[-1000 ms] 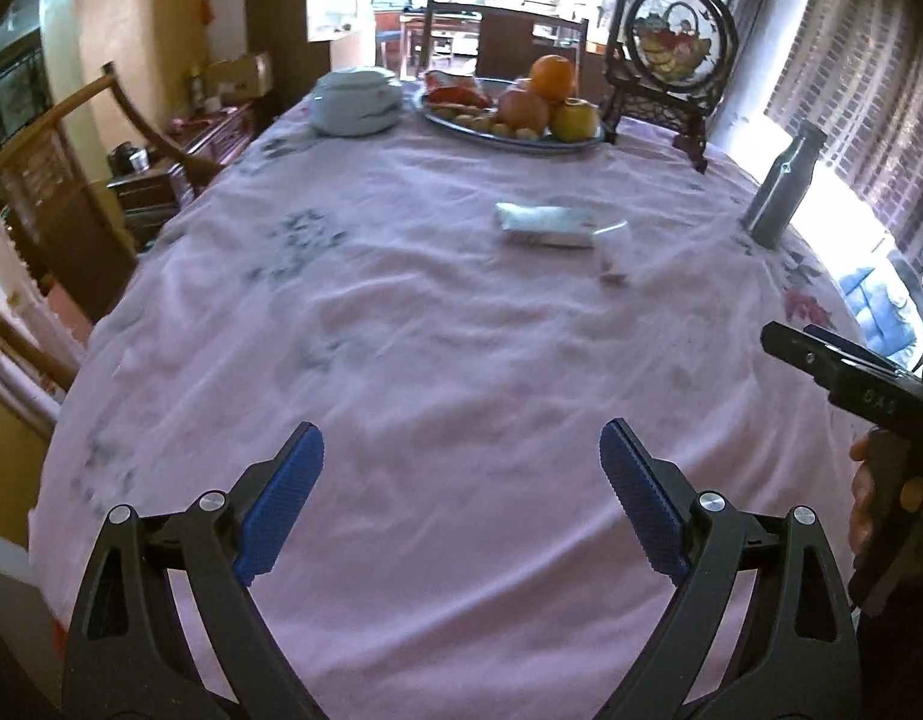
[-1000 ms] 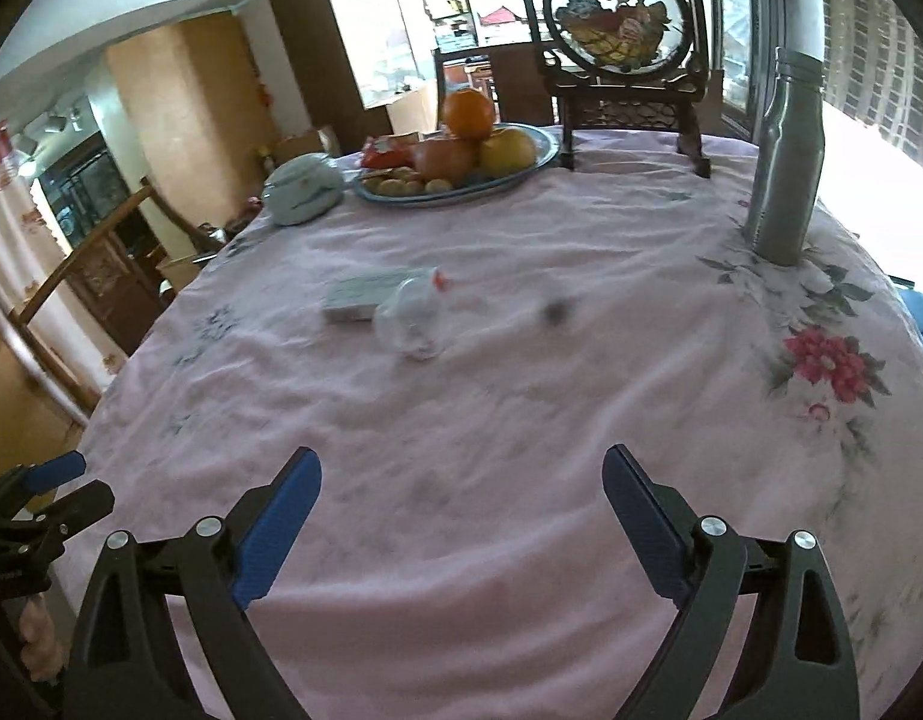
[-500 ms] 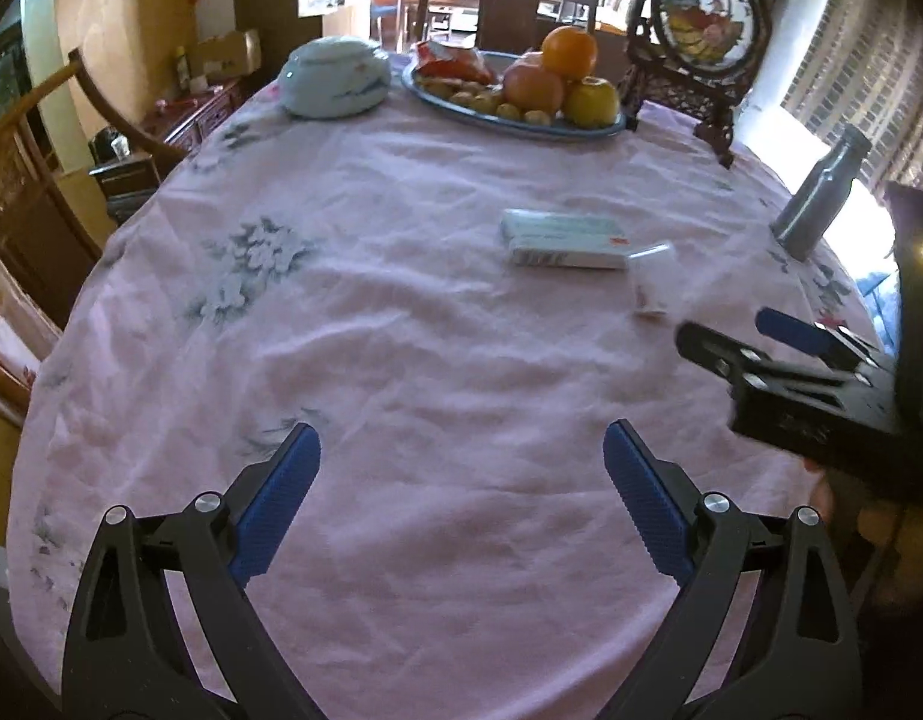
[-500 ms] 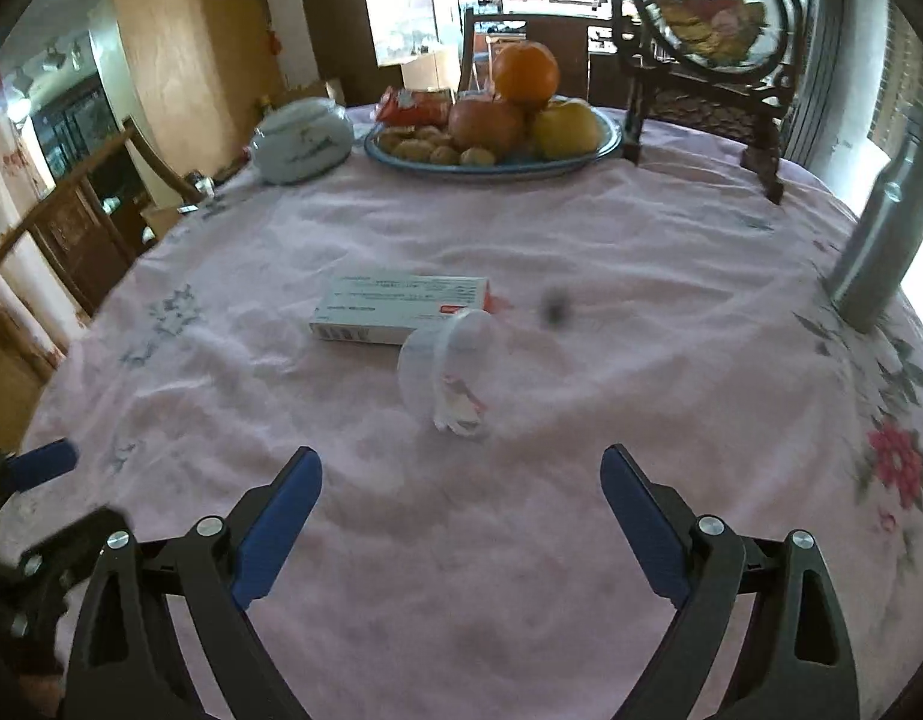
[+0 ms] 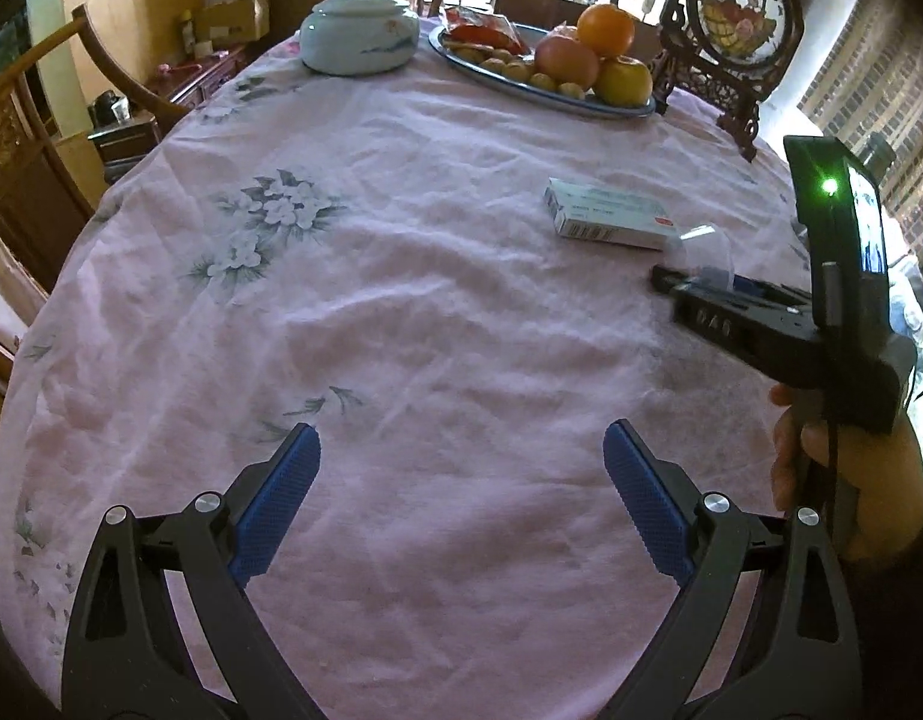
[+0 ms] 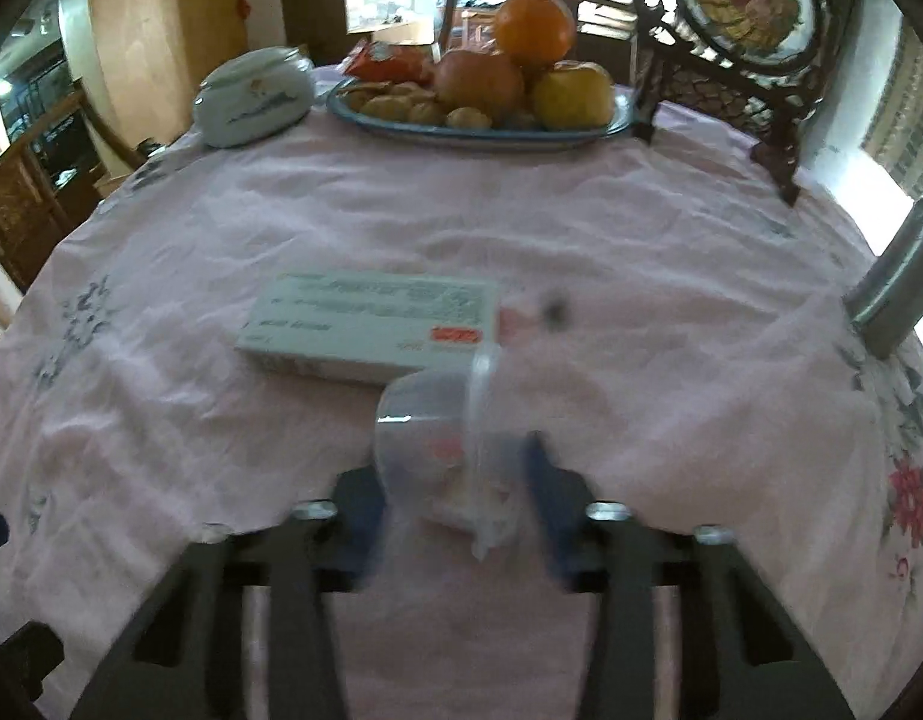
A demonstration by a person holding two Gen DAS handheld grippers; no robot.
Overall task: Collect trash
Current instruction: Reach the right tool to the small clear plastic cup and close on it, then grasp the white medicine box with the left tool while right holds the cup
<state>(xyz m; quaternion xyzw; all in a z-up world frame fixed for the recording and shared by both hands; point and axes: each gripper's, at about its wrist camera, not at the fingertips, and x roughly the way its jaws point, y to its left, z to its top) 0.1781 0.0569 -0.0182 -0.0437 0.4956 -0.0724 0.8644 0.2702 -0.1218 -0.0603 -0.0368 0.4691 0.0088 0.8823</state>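
A clear plastic cup (image 6: 431, 450) lies on its side on the pink tablecloth (image 6: 521, 228), its torn lid film toward me. My right gripper (image 6: 455, 480) is closing with the cup between its blurred blue pads, which sit against its walls. A white medicine box (image 6: 371, 324) lies flat just beyond the cup. From the left wrist view, the right gripper (image 5: 695, 279) reaches in from the right with the cup (image 5: 701, 249) at its tips, next to the box (image 5: 605, 216). My left gripper (image 5: 461, 450) hovers open over bare cloth with nothing between its fingers.
At the far side stand a fruit plate (image 5: 617, 108), a lidded ceramic jar (image 5: 359, 39) and a dark ornamental stand (image 5: 737, 18). A metal bottle (image 6: 893, 288) is at the right edge. Wooden chairs (image 5: 17, 138) flank the left. A person's hand (image 5: 845, 480) holds the right gripper's handle.
Both grippers moved forward and down toward the cup and box. The right gripper's wide-open jaws came around the cup and narrowed onto it. The left gripper stayed open.
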